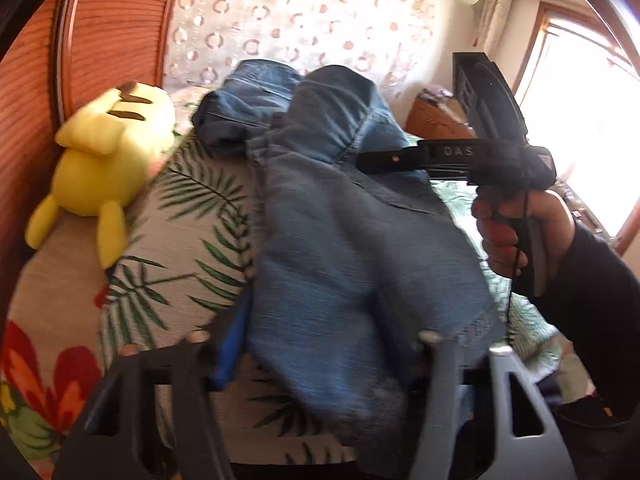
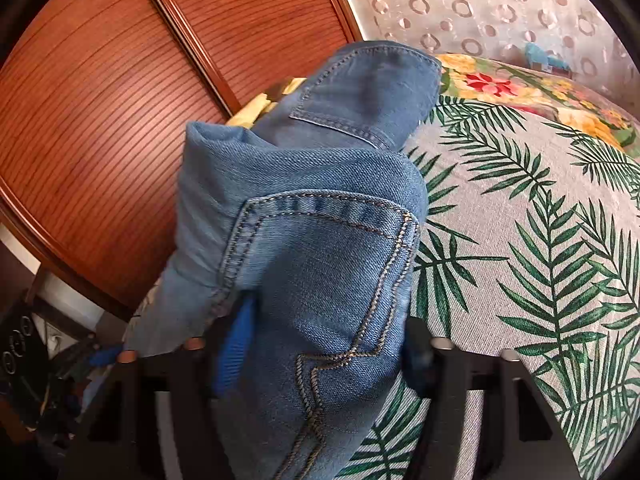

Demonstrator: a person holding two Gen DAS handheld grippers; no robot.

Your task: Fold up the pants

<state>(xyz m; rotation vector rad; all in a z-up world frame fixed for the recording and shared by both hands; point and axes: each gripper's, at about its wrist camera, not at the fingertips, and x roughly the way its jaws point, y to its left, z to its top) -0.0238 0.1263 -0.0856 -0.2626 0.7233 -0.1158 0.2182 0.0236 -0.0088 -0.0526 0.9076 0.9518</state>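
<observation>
Bed: leaf-print bedspread (image 1: 188, 240), wooden headboard (image 2: 100, 140) behind.
Toy: yellow plush (image 1: 104, 160) at the left, beside the pants.
Left gripper (image 1: 316, 360): fingers clamped on a denim end.
Pants (image 1: 340, 220): blue jeans on the bed, long axis running away toward the curtain (image 1: 300, 20).
Right gripper (image 2: 320, 356): fingers clamped on the pocket area.

Ahead of our left tool we see a bedspread (image 1: 176, 216) printed with palm leaves and red flowers, a ribbed wooden headboard (image 1: 36, 92) to its left, a circle-patterned sheer curtain (image 1: 304, 16) straight ahead, and a bright window (image 1: 576, 100) glaring at right.
</observation>
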